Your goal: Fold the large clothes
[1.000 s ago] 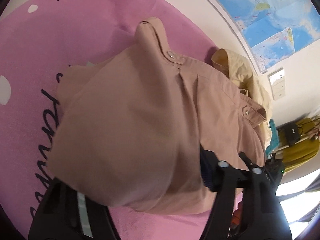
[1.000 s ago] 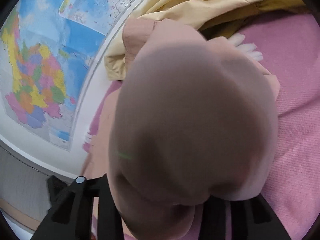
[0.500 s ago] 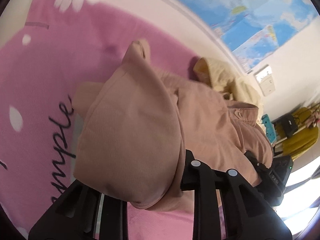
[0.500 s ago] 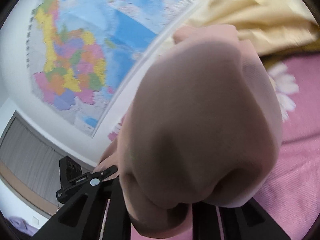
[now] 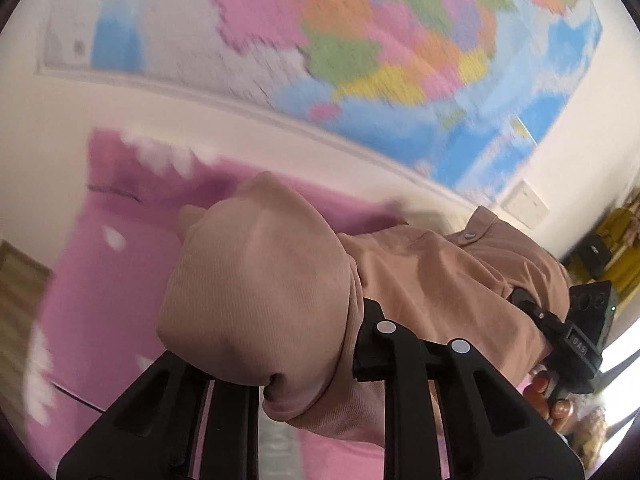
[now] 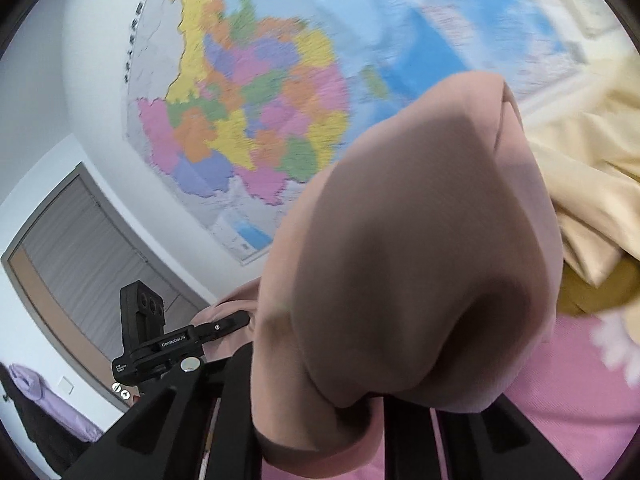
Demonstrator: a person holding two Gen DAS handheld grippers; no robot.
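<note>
Because both grips are raised together: the dusty-pink garment hangs spread between them, off the pink blanket.
Left gripper: jaws just closed, nearly shut, pinching a bunched edge.
Right gripper: likewise, cloth draping over.
Yellow garment: far right, waiting.

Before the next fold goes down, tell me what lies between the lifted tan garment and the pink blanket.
Nothing visible blocks it. Both grippers' jaws have just been closing and now pinch the tan garment above the pink blanket. The cream garment lies off to the side by the wall map.
</note>
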